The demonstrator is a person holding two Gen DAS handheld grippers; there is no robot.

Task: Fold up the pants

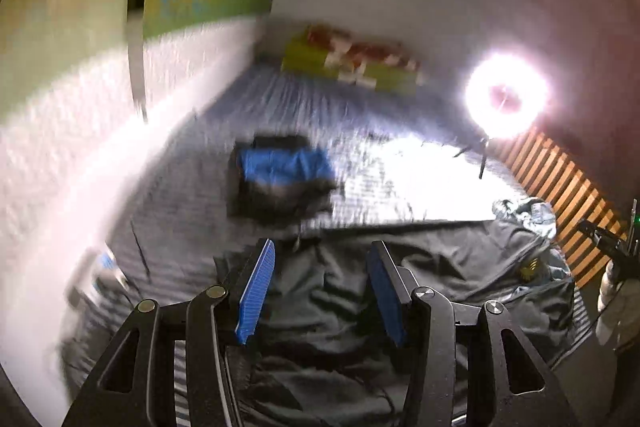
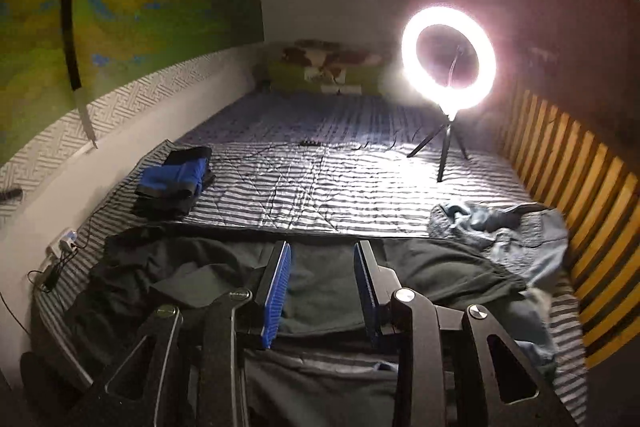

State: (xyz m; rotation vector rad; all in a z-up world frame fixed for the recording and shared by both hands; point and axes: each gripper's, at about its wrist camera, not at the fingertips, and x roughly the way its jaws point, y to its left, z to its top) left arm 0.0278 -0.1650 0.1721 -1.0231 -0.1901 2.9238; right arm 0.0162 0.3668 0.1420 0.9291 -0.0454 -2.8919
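Dark grey pants [image 1: 344, 291] [image 2: 320, 275] lie spread and rumpled across the near end of a striped bed. My left gripper [image 1: 322, 251] hovers above them, open, with nothing between its blue pads. In the right wrist view my right gripper [image 2: 322, 251] is also open over the middle of the pants, empty. The left wrist view is motion-blurred. At the far right of that view, part of the other gripper [image 1: 612, 247] shows dimly.
A folded black and blue garment stack [image 1: 280, 175] [image 2: 176, 183] sits at the left of the bed. A crumpled blue-grey garment [image 2: 504, 231] [image 1: 528, 215] lies at the right by a slatted wooden rail [image 2: 580, 187]. A lit ring light [image 2: 448, 59] on a tripod stands on the bed. A pillow [image 2: 324, 71] lies at the far end.
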